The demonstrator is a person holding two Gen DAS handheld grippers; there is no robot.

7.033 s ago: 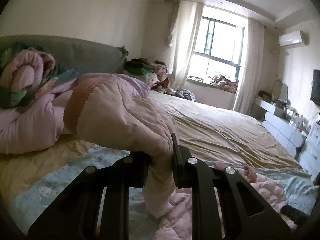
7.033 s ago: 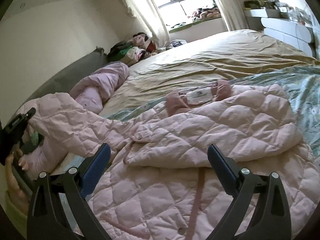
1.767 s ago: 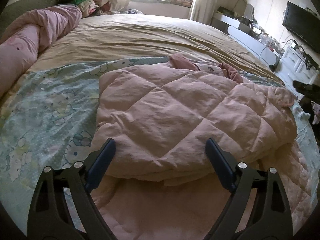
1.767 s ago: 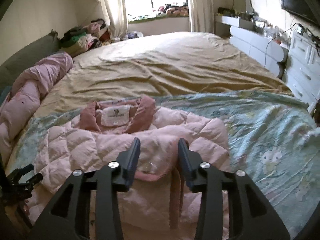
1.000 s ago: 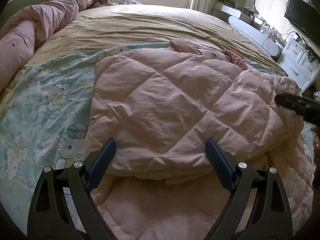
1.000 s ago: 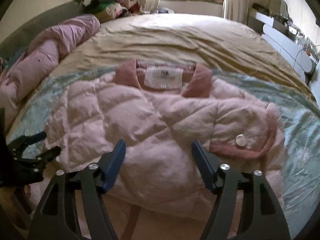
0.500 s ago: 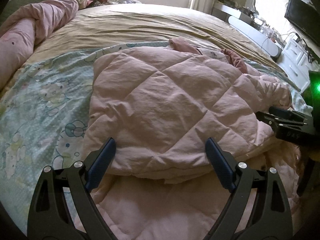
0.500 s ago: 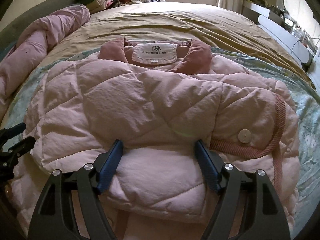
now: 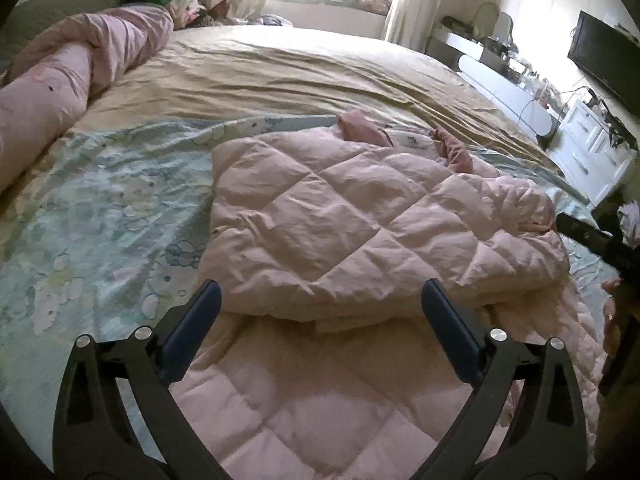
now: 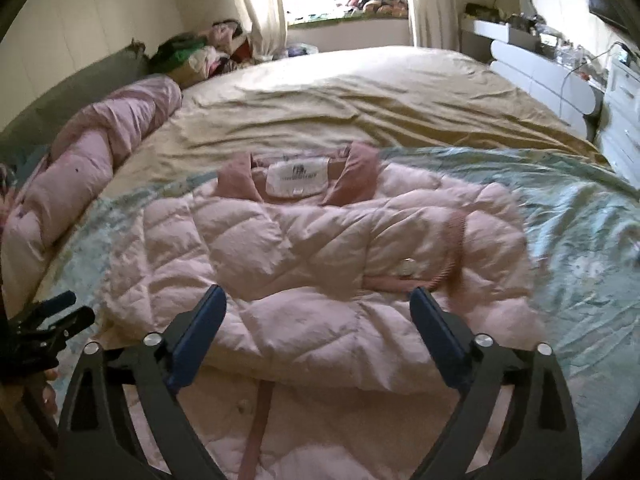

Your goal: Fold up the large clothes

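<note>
Since earlier: right tongs (image 10: 316,316), nearly shut over the jacket's folded edge 1.8 s ago, now stand spread wide and have drawn back from the close view of half a second ago; left tongs (image 9: 320,308) have kept the same wide spread throughout.
Bed (image 10: 360,92): large, with a rumpled tan sheet over the far part and a pale blue-green printed sheet (image 9: 100,208) on the near part.
Rolled duvet (image 9: 80,60): pink, lying along the bed's left side by the grey headboard.
Jacket (image 10: 320,248): pink quilted coat, lying on the printed sheet, collar and white label (image 10: 298,176) toward the window; both sleeves are folded across the chest, a ribbed cuff (image 10: 456,236) and a snap button uppermost on the right side.
Left tongs: released, jaws wide apart, holding nothing; they hover just above the jacket's lower part, at the edge of the folded-in layer, and contact cannot be judged.
Right tongs: released, jaws equally wide, empty; poised over the jacket's lower middle, above the front placket strip, whether touching cannot be told.
</note>
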